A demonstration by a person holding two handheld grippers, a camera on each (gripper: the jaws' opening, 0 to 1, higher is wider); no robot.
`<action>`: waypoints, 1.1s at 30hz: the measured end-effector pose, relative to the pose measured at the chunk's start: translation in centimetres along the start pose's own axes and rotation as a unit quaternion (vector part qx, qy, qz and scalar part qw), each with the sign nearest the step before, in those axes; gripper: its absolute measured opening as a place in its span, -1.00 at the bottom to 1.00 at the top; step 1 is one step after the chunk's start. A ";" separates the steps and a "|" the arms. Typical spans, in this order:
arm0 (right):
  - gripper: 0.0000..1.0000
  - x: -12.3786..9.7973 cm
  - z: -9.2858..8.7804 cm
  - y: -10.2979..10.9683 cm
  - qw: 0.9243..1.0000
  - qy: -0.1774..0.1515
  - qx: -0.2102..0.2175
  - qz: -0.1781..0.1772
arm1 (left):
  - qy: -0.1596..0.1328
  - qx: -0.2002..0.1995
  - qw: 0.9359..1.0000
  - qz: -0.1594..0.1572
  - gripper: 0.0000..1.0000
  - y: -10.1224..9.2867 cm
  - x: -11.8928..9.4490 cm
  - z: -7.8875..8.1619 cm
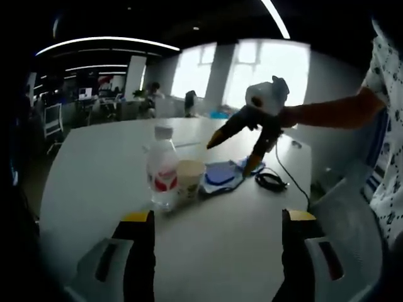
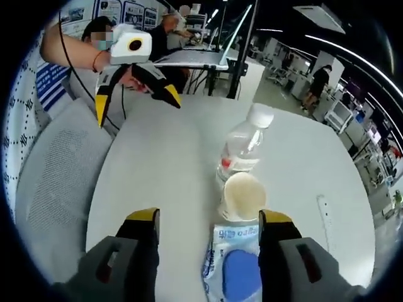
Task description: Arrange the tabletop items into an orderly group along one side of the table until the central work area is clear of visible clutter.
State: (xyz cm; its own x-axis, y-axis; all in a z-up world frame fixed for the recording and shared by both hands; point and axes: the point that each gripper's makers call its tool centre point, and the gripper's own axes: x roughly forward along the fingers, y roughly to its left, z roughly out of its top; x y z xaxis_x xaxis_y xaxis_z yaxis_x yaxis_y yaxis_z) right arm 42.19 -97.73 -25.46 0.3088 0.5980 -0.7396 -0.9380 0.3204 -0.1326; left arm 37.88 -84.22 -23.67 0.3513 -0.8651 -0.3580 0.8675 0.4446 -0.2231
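Crinkly blue packet [image 2: 230, 267], paper cup [image 2: 243, 195], clear bottle [image 2: 244, 146]

blue packet [image 2: 233, 277] cut by right gripper view's edge, bottle [image 1: 162, 170] label print perhaps too blurred

White table [image 1: 94, 170], water bottle [image 1: 162, 168], paper cup [image 1: 189, 178], blue packet [image 1: 220, 176], black cable [image 1: 271, 181]

A clear plastic water bottle [image 1: 162, 168] with a white cap and a red-and-white label stands upright on the white tabletop [image 1: 101, 163]. Touching it on one side is an upright cream paper cup [image 1: 189, 178], open and seemingly empty. Just beyond the cup lies a flat blue-and-white packet [image 1: 220, 176], and past that a coiled black cable [image 1: 271, 181] rests near the tabletop's edge.
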 end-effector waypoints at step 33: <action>0.76 -16.8 -5.3 3.8 0.969 -0.124 0.144 -0.157 | 0.000 0.048 0.999 0.004 0.66 -3.5 -0.7 1.8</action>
State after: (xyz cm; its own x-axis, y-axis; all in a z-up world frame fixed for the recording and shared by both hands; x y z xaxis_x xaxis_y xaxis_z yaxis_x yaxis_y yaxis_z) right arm 32.58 -110.43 -17.03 0.6341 0.5840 -0.5068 -0.7196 0.6855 -0.1104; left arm 35.28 -85.63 -20.99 0.3575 -0.8617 -0.3601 0.8948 0.4265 -0.1323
